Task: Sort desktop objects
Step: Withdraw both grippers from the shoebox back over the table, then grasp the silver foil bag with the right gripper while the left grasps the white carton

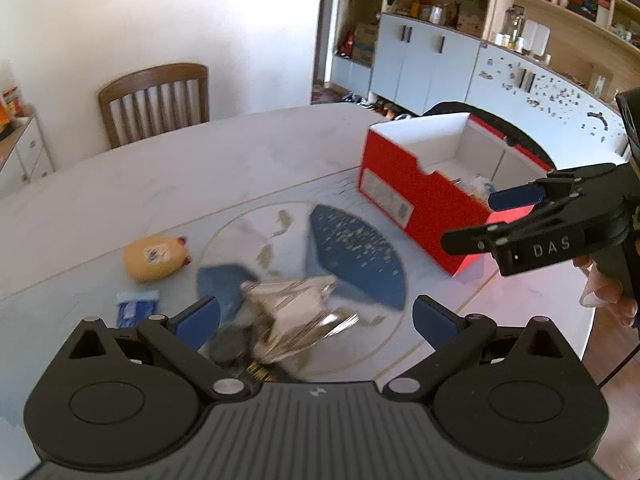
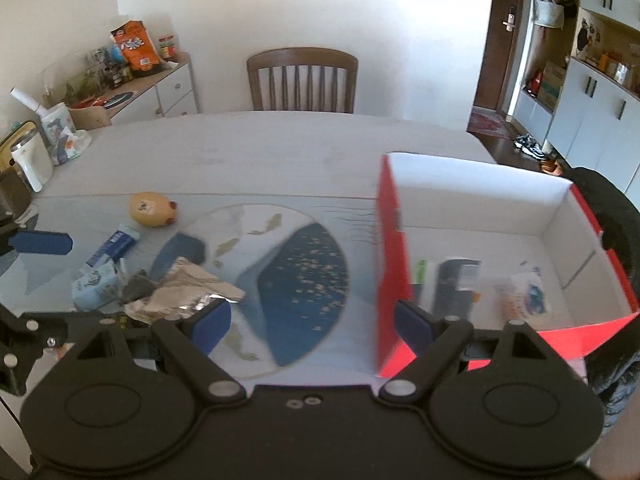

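A red open box (image 1: 416, 196) (image 2: 390, 256) stands on the table's right side with several items inside, among them a dark packet (image 2: 456, 284) and a small white pouch (image 2: 524, 292). A crumpled silver foil wrapper (image 1: 296, 312) (image 2: 188, 288) lies on the mat just ahead of my left gripper (image 1: 316, 318), which is open and empty. A yellow plush toy (image 1: 154, 258) (image 2: 150, 209), a blue-white packet (image 1: 134, 308) (image 2: 114, 246) and a pale blue pouch (image 2: 94, 288) lie to the left. My right gripper (image 2: 310, 320) is open and empty beside the box's near left corner; it also shows in the left wrist view (image 1: 480, 220).
A round blue and white patterned mat (image 1: 352, 248) (image 2: 296, 276) covers the table's middle. A wooden chair (image 1: 156, 100) (image 2: 302, 80) stands at the far side. A sideboard with jars and bags (image 2: 132, 64) is at the far left. Shelving and cabinets (image 1: 480, 40) line the right wall.
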The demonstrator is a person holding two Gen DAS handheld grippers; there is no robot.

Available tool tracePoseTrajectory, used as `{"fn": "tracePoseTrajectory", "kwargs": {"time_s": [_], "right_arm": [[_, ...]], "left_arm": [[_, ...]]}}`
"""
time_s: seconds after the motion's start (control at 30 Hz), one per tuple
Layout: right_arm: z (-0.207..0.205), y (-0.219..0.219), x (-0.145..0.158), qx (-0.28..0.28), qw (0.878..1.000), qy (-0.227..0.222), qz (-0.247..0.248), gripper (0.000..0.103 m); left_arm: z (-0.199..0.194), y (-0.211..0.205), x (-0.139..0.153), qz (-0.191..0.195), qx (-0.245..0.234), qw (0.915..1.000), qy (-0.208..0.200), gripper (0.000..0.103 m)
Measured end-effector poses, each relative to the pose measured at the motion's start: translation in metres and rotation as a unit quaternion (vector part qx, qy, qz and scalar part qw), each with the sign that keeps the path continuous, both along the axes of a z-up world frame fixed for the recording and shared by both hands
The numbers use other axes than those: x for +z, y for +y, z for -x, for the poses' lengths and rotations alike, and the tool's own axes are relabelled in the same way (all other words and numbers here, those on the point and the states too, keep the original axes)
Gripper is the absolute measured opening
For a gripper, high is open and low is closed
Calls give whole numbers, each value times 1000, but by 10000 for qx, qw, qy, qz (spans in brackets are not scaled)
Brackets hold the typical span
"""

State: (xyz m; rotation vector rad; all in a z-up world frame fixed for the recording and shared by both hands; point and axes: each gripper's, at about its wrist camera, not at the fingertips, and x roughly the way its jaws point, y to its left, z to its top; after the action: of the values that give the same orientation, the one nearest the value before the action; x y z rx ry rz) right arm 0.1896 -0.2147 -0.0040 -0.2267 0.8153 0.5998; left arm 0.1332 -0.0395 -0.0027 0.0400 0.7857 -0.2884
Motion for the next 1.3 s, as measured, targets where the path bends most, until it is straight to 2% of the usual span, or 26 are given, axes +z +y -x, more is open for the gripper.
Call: {"fn": "tracePoseTrajectory", "kwargs": {"time_s": [0.23,0.4,0.47,0.73,0.93,1.2,1.3], "right_arm": [[6,33,-5,-67,9998,127,-168,88],[10,54,-10,-75,9996,172,-216,88],[11,62,-13,-58,9996,185,-191,88],[10,90,-30,-114,9994,327,-100,88],[9,110,-44,-165,9987,475,8,88],[1,127,-59,-241,9967,767,109,88],[-2,131,-64,-288,9959,848,144,88]], "left_arm": [[7,27,-9,79,144,9998,117,103],[5,44,-16,-98,185,9997,123,103],[4,50,-20,-220,190,9996,70,103],[-8,74,-38,-282,303,9990,155,103],[-19,82,-54,-420,165,9985,297,103],[-32,94,-69,-285,73,9982,517,103],[-35,96,-71,-351,90,9979,531,103]]}}
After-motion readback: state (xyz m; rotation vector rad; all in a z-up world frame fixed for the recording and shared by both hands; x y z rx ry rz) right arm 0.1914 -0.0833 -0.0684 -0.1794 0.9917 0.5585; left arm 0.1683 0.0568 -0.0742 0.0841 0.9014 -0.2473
